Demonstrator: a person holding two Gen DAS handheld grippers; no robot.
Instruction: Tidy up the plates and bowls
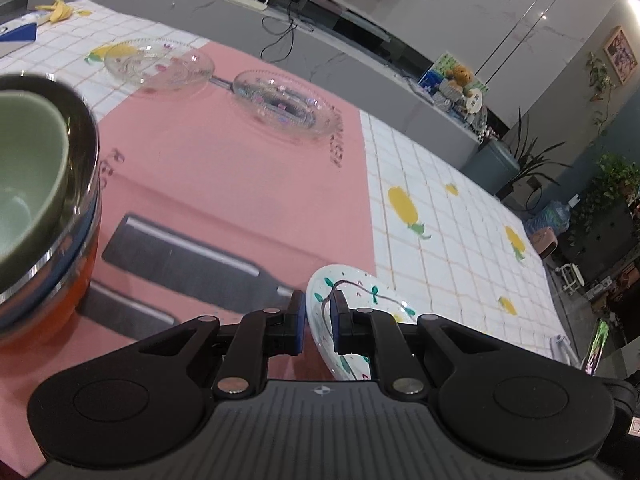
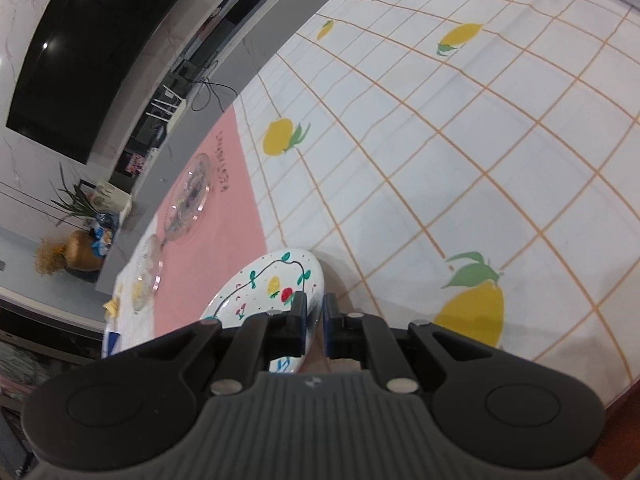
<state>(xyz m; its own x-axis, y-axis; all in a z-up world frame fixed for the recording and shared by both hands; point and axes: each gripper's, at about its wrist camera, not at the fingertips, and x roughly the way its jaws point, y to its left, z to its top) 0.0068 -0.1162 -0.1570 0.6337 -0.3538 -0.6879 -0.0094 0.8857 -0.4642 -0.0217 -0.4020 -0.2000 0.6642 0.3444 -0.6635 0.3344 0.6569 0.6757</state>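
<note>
The left tool (image 1: 318, 322) is seen nearly closed, its blue pads clamped on the rim of a white painted plate (image 1: 356, 292) that is held tilted on edge above the pink mat (image 1: 224, 184). The right tool (image 2: 316, 320) is likewise closed almost fully on the rim of the same plate (image 2: 272, 284), whose painted face with vine, lemon and red fruit is turned toward 9 o'clock in the right wrist view. In the left wrist view, a green bowl (image 1: 28, 184) is nested inside a steel bowl (image 1: 76, 216) at 9 o'clock, near the frame edge. Two clear glass plates (image 1: 160, 64) (image 1: 284, 104) are noted at 11 and 12 o'clock, lying flat on the counter (image 1: 460, 220), well apart from the tools. The counter is covered by a white gridded cloth with lemon prints (image 2: 440, 140).
</note>
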